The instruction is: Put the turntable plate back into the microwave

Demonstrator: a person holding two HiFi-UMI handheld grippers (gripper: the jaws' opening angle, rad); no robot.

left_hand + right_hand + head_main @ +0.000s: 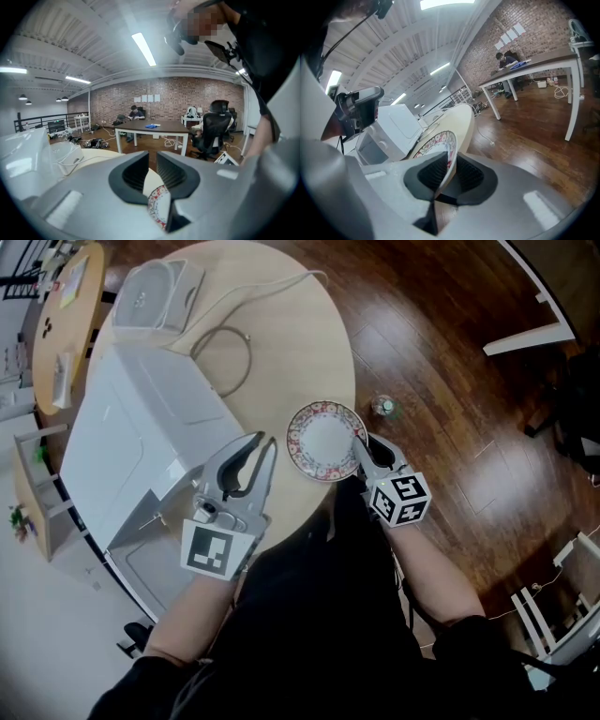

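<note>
- The task's thing, a round white plate with a red patterned rim (323, 442), lies at the near right edge of the round pale wooden table (281, 334); its near side reaches just past the table's edge
- The right gripper (361, 448) comes at the plate from the near right; its own view shows the rim standing between the two ribbed pads, which look closed on it, so I judge the plate gripped by its edge
- The left gripper (262, 442) hovers just left of the plate without touching it; its jaws stand a little apart with nothing between them, and the plate shows only beyond the gap
- The boxy white microwave (141, 446) sits on the left part of the table, well apart from the plate; its door seems to hang open on the near left side, though the inside cannot be seen from here
- Done so far, as I read it: the plate is taken hold of at its rim; no more than that
- Left to do: lift the plate clear of the table, carry it left to the microwave's opening, set it level inside, then let go; the free left gripper could steady the plate's far rim on the way
</note>
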